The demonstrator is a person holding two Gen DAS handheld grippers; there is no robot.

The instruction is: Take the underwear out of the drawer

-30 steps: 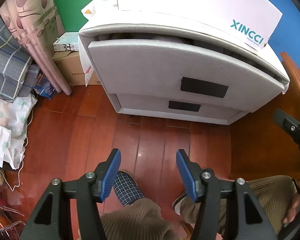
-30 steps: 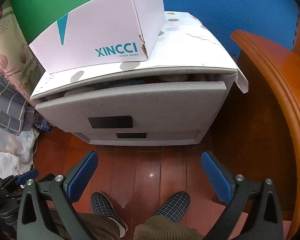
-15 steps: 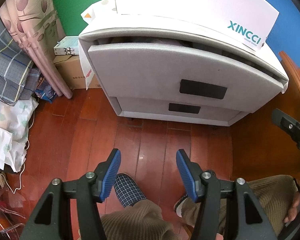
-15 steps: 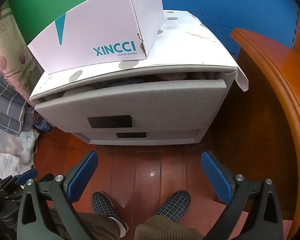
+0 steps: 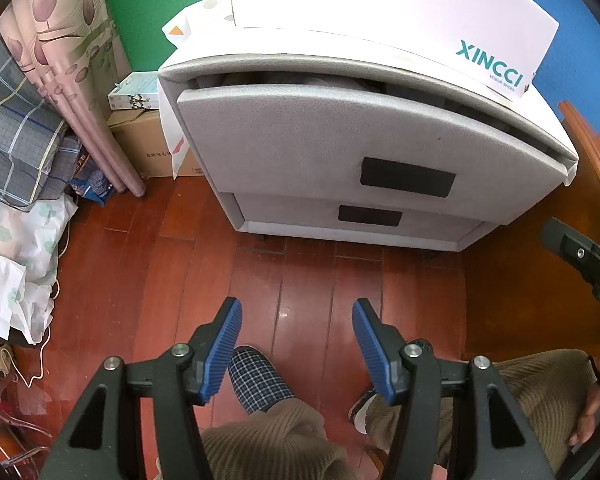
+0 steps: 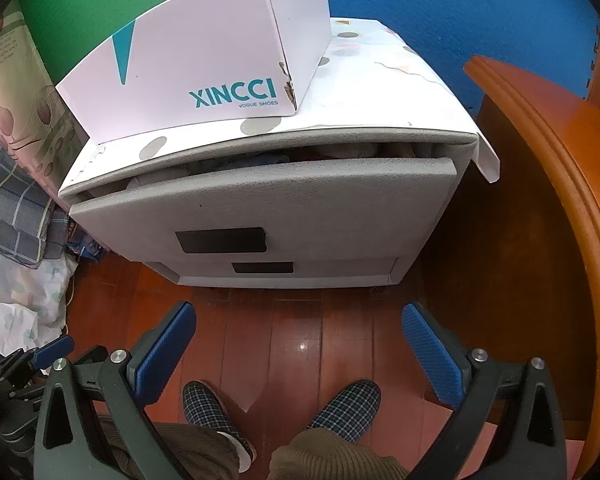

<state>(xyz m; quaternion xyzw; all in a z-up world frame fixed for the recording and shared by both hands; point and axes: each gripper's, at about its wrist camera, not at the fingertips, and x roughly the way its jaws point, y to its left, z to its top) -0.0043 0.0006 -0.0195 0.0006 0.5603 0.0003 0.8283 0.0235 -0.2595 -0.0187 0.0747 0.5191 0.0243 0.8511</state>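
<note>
Both held back over the floor [image 6: 300, 320], clear of the cabinet: left gripper [image 5: 296, 334] partly open, right gripper [image 6: 300, 344] wide, neither holding anything. Top drawer [image 6: 268, 200] ajar, clothes [image 6: 276, 156] visible in the gap; underwear presumably among them, needing a further pull first.

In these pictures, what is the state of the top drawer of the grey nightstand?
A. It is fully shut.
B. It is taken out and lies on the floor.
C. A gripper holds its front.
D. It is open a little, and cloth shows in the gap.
D: the top drawer stands slightly out under the nightstand top, and cloth shows in the gap.
</note>
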